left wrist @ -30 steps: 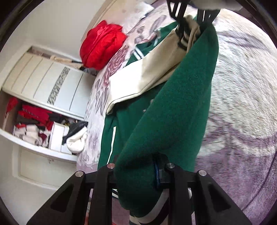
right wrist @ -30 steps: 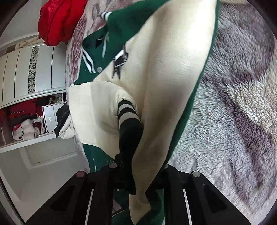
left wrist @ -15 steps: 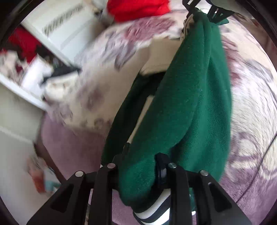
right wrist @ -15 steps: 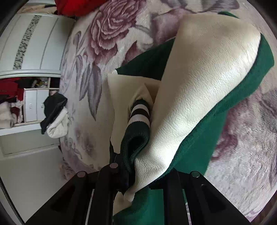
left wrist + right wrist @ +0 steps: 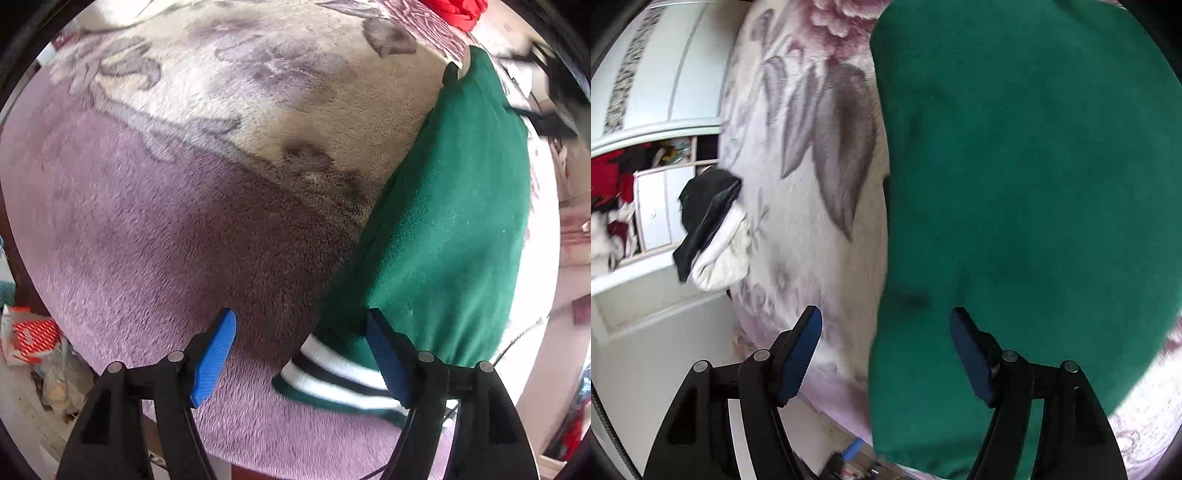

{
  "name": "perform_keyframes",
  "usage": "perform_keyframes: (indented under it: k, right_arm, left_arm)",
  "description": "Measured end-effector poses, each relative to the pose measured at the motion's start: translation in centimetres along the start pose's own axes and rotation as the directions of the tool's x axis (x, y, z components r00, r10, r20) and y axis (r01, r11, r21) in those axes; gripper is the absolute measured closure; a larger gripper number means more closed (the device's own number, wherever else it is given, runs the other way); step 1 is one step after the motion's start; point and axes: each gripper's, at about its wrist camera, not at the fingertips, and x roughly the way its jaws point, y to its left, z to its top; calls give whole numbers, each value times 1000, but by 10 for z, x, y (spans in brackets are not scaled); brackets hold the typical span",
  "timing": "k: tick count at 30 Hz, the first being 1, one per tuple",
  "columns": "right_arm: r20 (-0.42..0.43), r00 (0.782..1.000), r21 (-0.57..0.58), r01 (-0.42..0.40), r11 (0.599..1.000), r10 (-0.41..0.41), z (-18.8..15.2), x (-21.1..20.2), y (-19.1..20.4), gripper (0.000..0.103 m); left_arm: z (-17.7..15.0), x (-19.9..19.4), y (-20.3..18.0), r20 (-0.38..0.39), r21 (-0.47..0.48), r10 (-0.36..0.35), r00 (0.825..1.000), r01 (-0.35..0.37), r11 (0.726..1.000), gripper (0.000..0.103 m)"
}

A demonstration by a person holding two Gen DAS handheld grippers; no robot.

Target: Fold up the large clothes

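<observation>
The green jacket [image 5: 450, 229] lies folded on the floral fleece blanket [image 5: 192, 206], its green back side up. Its striped white-and-black hem [image 5: 332, 380] shows at the near end, under my left gripper [image 5: 301, 328]. That gripper's jaws are opening, blue pads apart, and the hem lies loose between and below them. In the right wrist view the jacket [image 5: 1027, 177] fills the right half. My right gripper [image 5: 886, 325] hangs over its left edge; its jaws are opening too, with the cloth below them and not pinched.
An open wardrobe [image 5: 646, 155] with red and white clothes stands left of the bed. A black and white garment [image 5: 709, 229] hangs off its shelf. Something red [image 5: 458, 11] lies at the bed's far end. Boxes and clutter [image 5: 33, 339] sit on the floor.
Both grippers held the jacket's edges pinched and carried them across the bed. Now both have opened and let go, and the jacket lies folded over with only green showing.
</observation>
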Motion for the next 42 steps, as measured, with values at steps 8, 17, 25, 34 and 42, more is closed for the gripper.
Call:
perform_keyframes:
  k: [8, 17, 25, 34, 42]
  right_arm:
    - [-39, 971, -73, 232, 970, -235, -157, -24, -101, 29]
    - [-104, 992, 234, 94, 968, -71, -283, 34, -223, 29]
    - [-53, 950, 315, -278, 908, 309, -304, 94, -245, 27]
    - [74, 927, 295, -372, 880, 367, -302, 93, -226, 89]
    - [21, 923, 327, -369, 870, 384, -382, 46, -234, 92]
  left_arm:
    - [-14, -4, 21, -4, -122, -228, 974, 226, 966, 35]
    - [19, 28, -1, -14, 13, -159, 987, 159, 987, 81]
    - [40, 50, 7, -99, 41, -314, 944, 319, 947, 45]
    - [30, 34, -12, 27, 69, -336, 941, 334, 940, 83]
    - [-51, -5, -12, -39, 51, -310, 950, 312, 949, 85]
